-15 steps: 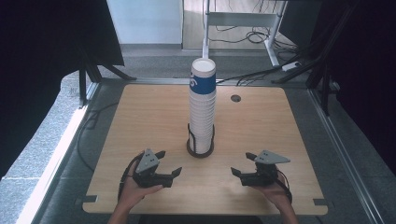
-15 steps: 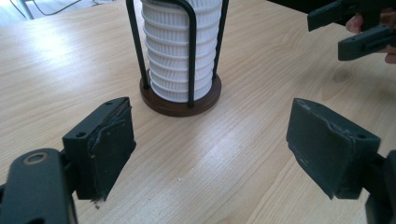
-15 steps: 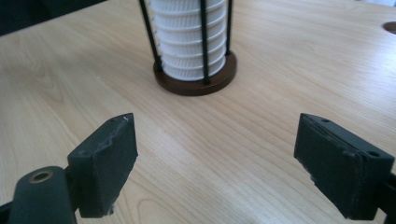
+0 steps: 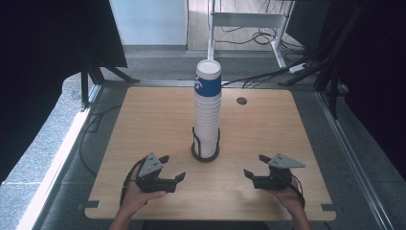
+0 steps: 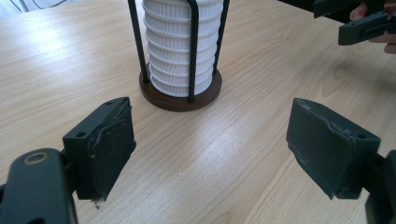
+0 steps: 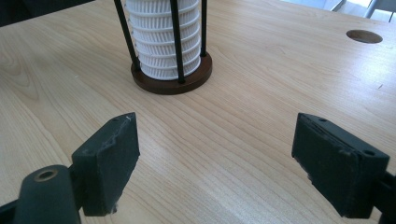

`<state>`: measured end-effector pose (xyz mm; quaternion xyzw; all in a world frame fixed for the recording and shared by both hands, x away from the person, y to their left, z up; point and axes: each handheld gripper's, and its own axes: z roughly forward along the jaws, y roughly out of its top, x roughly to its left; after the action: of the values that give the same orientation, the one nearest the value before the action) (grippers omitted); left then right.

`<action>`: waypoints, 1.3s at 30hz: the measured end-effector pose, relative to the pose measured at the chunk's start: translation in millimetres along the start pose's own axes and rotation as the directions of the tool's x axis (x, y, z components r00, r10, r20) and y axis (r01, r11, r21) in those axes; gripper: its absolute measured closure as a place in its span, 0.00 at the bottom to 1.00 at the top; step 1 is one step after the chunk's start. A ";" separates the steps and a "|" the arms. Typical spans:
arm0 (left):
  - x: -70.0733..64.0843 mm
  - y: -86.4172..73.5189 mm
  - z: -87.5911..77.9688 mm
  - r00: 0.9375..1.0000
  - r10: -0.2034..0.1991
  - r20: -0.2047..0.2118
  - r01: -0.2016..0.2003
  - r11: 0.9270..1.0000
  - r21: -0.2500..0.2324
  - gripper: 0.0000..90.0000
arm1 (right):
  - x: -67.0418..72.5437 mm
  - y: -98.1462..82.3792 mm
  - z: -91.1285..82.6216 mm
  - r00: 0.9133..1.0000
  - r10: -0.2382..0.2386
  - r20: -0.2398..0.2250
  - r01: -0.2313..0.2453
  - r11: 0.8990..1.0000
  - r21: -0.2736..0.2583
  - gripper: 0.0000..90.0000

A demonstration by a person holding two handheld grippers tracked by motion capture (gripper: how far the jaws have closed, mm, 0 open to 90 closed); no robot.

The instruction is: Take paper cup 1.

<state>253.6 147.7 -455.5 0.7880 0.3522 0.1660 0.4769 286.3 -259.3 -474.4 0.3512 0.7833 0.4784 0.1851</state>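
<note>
A tall stack of white ribbed paper cups (image 4: 207, 110), the top one with a blue mark, stands in a dark round holder (image 4: 206, 154) with black upright rods at the middle of the wooden table (image 4: 143, 124). My left gripper (image 4: 173, 167) rests near the front edge, left of the holder, open with nothing between its pads (image 5: 109, 140). My right gripper (image 4: 254, 165) sits opposite on the right, also open and empty. The left gripper view shows the cups (image 5: 180, 51) and holder base (image 5: 180, 99) just ahead. In the right gripper view the cups (image 6: 161, 42) stand ahead to the left.
A round cable hole (image 4: 242, 101) lies in the table behind and right of the stack, also seen as a hole (image 6: 364, 36) at the far right. Black curtains flank the table. A white frame (image 4: 249, 21) and floor cables lie beyond the far edge.
</note>
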 end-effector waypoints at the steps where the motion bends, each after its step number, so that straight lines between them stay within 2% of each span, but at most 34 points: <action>1: -1.2 0.2 -0.8 1.000 0.006 -0.013 -0.006 1.000 0.003 0.18 | -0.1 1.1 0.2 1.000 0.011 -0.014 -0.011 1.000 0.002 0.17; 3: -1.2 -0.1 -0.8 1.000 0.006 -0.020 -0.006 1.000 0.006 0.18 | 0.6 2.3 0.5 1.000 0.012 -0.022 -0.012 1.000 0.002 0.17; 7: 0.1 -2.0 1.9 1.000 -0.011 -0.025 0.011 1.000 0.008 0.18 | 2.5 6.8 4.1 0.999 -0.015 -0.040 0.015 1.000 -0.002 0.18; 10: -0.3 -1.0 6.7 0.999 -0.021 -0.033 0.021 1.000 0.006 0.18 | -1.1 6.3 5.1 0.998 -0.005 -0.060 0.004 1.000 -0.017 0.18; 13: -2.6 0.7 7.0 0.999 -0.032 -0.016 0.032 0.999 -0.013 0.18 | -0.7 6.0 3.0 0.998 -0.005 -0.069 0.003 1.000 -0.029 0.19; 14: -4.5 1.0 6.2 0.999 -0.034 0.002 0.034 0.999 -0.029 0.17 | -0.7 6.3 2.7 0.998 -0.007 -0.069 0.005 1.000 -0.031 0.19; 17: -5.8 2.3 5.3 1.000 -0.016 0.005 0.016 0.999 -0.028 0.17 | -1.8 7.2 3.5 0.998 0.003 -0.068 -0.006 0.999 -0.036 0.19; 20: -5.1 9.0 1.9 1.000 -0.014 0.005 0.014 0.999 -0.043 0.17 | -0.4 7.7 4.9 0.998 -0.003 -0.056 0.001 1.000 -0.027 0.20; 23: -3.6 17.7 -0.6 1.000 -0.006 -0.018 0.005 0.998 -0.063 0.18 | 2.4 7.1 4.8 0.998 -0.011 -0.055 0.010 1.000 -0.023 0.20; 28: -0.9 25.5 -0.7 1.000 -0.007 -0.003 0.006 0.996 -0.086 0.17 | 8.0 5.0 2.0 0.998 -0.022 -0.060 0.021 1.000 -0.017 0.21; 31: 4.1 32.5 3.9 1.000 -0.013 0.014 0.015 0.994 -0.110 0.17 | 8.6 4.8 1.5 0.998 -0.027 -0.063 0.026 1.000 -0.014 0.21; 36: 6.8 41.7 11.4 0.999 -0.012 0.040 0.017 0.992 -0.124 0.17 | 7.8 3.2 -0.4 0.998 -0.025 -0.062 0.025 1.000 -0.013 0.22; 39: 6.2 49.6 16.6 0.999 0.013 0.044 -0.007 0.992 -0.124 0.17 | 6.1 2.7 -1.3 0.998 -0.014 -0.060 0.013 1.000 -0.017 0.22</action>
<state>287.5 126.9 -421.0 0.7622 0.3266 0.1720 0.5317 282.3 -254.9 -471.1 0.3298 0.7870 0.4937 0.1677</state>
